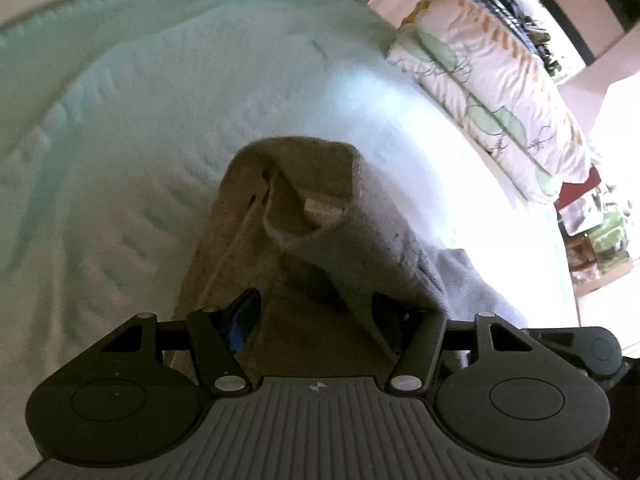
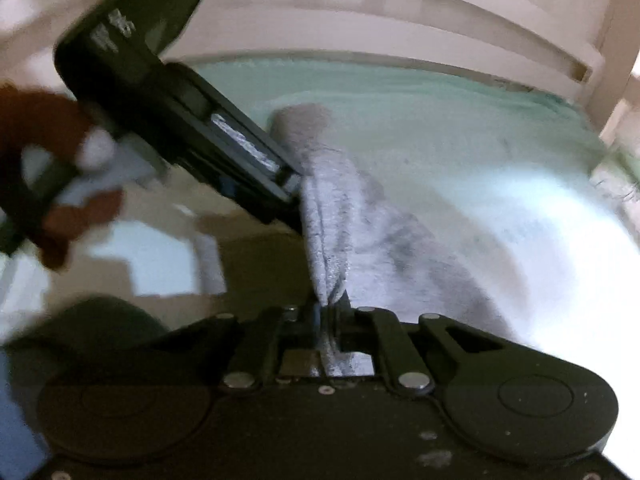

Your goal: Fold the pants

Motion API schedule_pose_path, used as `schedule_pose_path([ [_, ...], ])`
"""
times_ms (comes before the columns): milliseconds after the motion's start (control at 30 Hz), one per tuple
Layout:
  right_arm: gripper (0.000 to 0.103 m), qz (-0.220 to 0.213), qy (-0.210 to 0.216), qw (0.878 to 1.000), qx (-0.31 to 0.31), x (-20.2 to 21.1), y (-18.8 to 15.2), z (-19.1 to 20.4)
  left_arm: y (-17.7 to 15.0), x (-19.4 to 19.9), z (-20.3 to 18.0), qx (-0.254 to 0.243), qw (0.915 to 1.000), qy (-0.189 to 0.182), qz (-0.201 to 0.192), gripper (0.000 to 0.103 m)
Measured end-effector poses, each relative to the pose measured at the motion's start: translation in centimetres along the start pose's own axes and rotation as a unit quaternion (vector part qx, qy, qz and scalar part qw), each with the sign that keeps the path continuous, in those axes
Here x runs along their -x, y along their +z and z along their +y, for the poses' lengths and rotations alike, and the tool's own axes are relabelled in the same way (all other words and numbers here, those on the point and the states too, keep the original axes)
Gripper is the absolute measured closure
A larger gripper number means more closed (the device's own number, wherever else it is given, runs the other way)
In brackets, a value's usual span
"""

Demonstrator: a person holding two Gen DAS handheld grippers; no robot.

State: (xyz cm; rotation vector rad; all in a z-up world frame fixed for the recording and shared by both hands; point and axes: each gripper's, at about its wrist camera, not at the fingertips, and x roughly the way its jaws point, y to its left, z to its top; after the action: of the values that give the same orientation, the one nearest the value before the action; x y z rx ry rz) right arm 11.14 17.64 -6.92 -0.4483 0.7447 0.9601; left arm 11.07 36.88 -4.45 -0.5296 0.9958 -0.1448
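Grey fleece pants (image 2: pixel 340 216) on mint bed (image 2: pixel 440 120): right tool (image 2: pixel 330 312) pinches a bunch. Left view alone shows waistband label (image 1: pixel 324 210); left tool (image 1: pixel 316 312) clamps bulky fabric, pads hidden.

Home bedroom — bed with mint sheet (image 1: pixel 168 92), patterned pillows (image 1: pixel 492 92), white wooden frame (image 2: pixel 400 36).

The left wrist view looks steeply down along its fingers, close over the grey pants (image 1: pixel 304 216) on the mint bed (image 1: pixel 132 128); the right wrist view looks likewise, nearer the headboard (image 2: pixel 400 28); both share pants and bed.
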Motion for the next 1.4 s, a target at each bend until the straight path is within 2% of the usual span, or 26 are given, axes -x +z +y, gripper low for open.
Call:
schedule_pose_path([
  [67,0.094,-0.007,0.01,1.0,-0.004,0.9,0.1,0.8,-0.5,1.6,-0.3,-0.009,0.9998,0.019,-0.005,0.043],
  [200,0.092,0.021,0.032,0.999,0.002,-0.4,-0.8,1.7,-1.7,4.0,0.6,0.005,0.9967,0.081,-0.006,0.043],
  [300,0.089,0.047,0.059,0.997,-0.035,-2.4,-1.2,0.9,-1.9,5.7,0.6,0.02,0.995,0.096,-0.022,0.043],
  [333,0.081,0.051,0.072,0.994,-0.061,-2.7,-1.0,0.0,-1.8,6.1,0.3,0.02,0.9945,0.099,-0.029,0.043],
  [367,0.064,0.056,0.096,0.989,-0.101,-2.9,-1.1,-1.1,-1.5,6.5,-0.2,0.019,0.9941,0.1,-0.037,0.043],
  [433,0.047,0.046,0.147,0.974,-0.166,-2.6,-1.5,-3.0,-0.8,7.0,-1.6,0.007,0.994,0.094,-0.056,0.043],
  [500,0.047,0.027,0.157,0.969,-0.191,-1.5,-2.0,-4.1,0.2,6.8,-2.9,-0.008,0.9946,0.078,-0.068,0.043],
  [600,0.047,0.005,0.111,0.973,-0.204,1.0,-3.8,-5.6,1.7,4.6,-5.1,-0.029,0.996,0.062,-0.057,0.043],
  [733,0.05,0.0,0.035,0.968,-0.249,4.6,-8.6,-9.1,2.3,0.2,-7.4,-0.066,0.9968,0.042,-0.014,0.043],
  [800,0.051,0.016,-0.009,0.967,-0.256,6.4,-11.4,-10.2,2.0,-2.0,-7.5,-0.085,0.9947,0.056,0.015,0.043],
  [867,0.054,0.035,-0.038,0.965,-0.257,7.5,-13.7,-11.0,1.1,-4.1,-7.0,-0.103,0.9893,0.089,0.052,0.043],
  [933,0.057,0.048,-0.06,0.965,-0.252,8.2,-15.5,-11.5,0.2,-4.8,-5.6,-0.095,0.9885,0.09,0.076,0.045],
  [1000,0.061,0.048,-0.072,0.964,-0.251,8.8,-16.8,-11.5,0.8,-3.8,-4.5,-0.051,0.9945,0.068,0.061,0.045],
  [1033,0.063,0.044,-0.074,0.963,-0.255,8.8,-17.1,-11.6,0.9,-3.6,-4.2,-0.046,0.9947,0.068,0.062,0.046],
  [1167,0.07,0.046,-0.074,0.959,-0.272,7.8,-18.0,-11.6,0.5,-3.5,-4.3,-0.075,0.9922,0.075,0.065,0.047],
  [1200,0.07,0.06,-0.074,0.961,-0.261,7.8,-18.6,-11.3,0.6,-3.4,-4.5,-0.081,0.9913,0.079,0.067,0.047],
  [1233,0.07,0.093,-0.07,0.962,-0.246,6.7,-19.1,-10.8,0.8,-3.5,-4.7,-0.088,0.9904,0.083,0.067,0.047],
  [1267,0.07,0.104,-0.073,0.966,-0.225,6.4,-19.8,-10.0,0.9,-3.5,-4.9,-0.099,0.989,0.089,0.065,0.049],
  [1300,0.07,0.093,-0.081,0.971,-0.206,6.7,-20.0,-9.3,0.9,-3.4,-5.2,-0.11,0.9869,0.1,0.061,0.057],
  [1400,0.07,0.099,-0.073,0.97,-0.209,7.2,-20.1,-9.3,1.6,-3.1,-4.6,-0.142,0.9752,0.164,0.042,0.063],
])
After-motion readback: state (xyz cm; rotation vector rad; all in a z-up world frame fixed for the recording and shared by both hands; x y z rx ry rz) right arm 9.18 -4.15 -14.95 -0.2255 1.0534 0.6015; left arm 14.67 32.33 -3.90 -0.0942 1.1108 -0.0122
